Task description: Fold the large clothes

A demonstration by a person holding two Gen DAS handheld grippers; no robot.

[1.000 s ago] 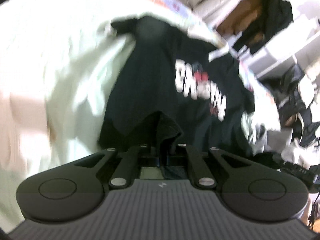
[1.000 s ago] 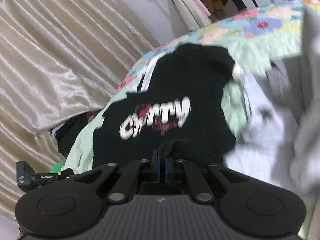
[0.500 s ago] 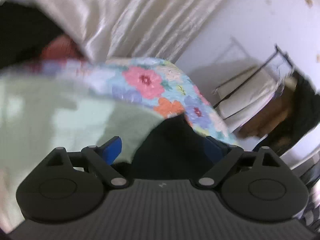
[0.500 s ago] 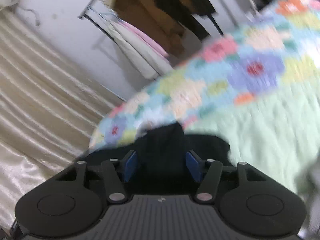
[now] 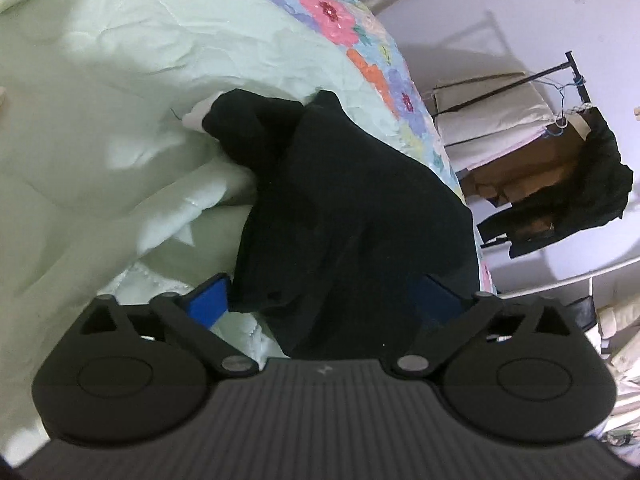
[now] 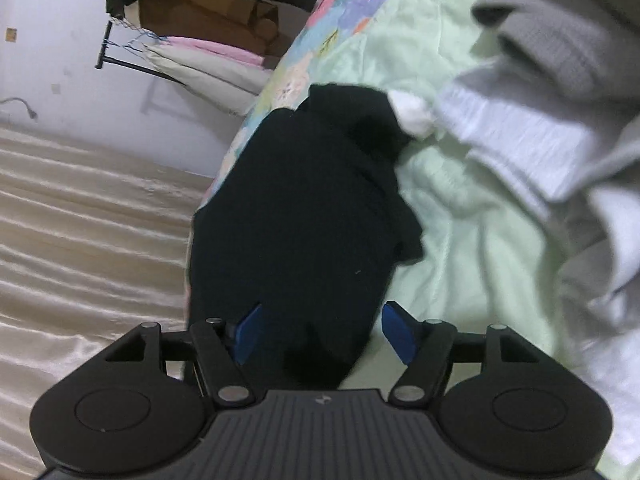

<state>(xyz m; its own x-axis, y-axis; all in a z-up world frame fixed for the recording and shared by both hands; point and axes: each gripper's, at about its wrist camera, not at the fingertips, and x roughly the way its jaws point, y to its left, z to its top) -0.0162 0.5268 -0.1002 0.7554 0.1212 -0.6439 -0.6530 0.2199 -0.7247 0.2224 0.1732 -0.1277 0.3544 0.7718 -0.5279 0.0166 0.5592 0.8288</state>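
Note:
A black garment (image 5: 352, 208) lies folded over on the pale green quilt (image 5: 120, 80), its printed side hidden. In the left wrist view my left gripper (image 5: 324, 300) stands open, its blue pads (image 5: 208, 300) spread wide on either side of the garment's near edge, which lies loose between them. In the right wrist view the same black garment (image 6: 304, 208) stretches away from me, and my right gripper (image 6: 324, 328) is open too, blue pads (image 6: 396, 332) apart over the near end of the cloth. A white tag or cuff (image 6: 412, 112) peeks out at its far corner.
Grey and white clothes (image 6: 540, 128) are piled on the quilt to the right of the black garment. The quilt's floral border (image 5: 380, 68) marks the bed edge. A clothes rack (image 5: 560, 152) with hanging garments stands by the wall, and a beige curtain (image 6: 80, 220) hangs beside the bed.
A second ago both grippers were shut on the garment's hem with the print showing. They carried it over, opened, and the garment now lies folded with the print hidden.

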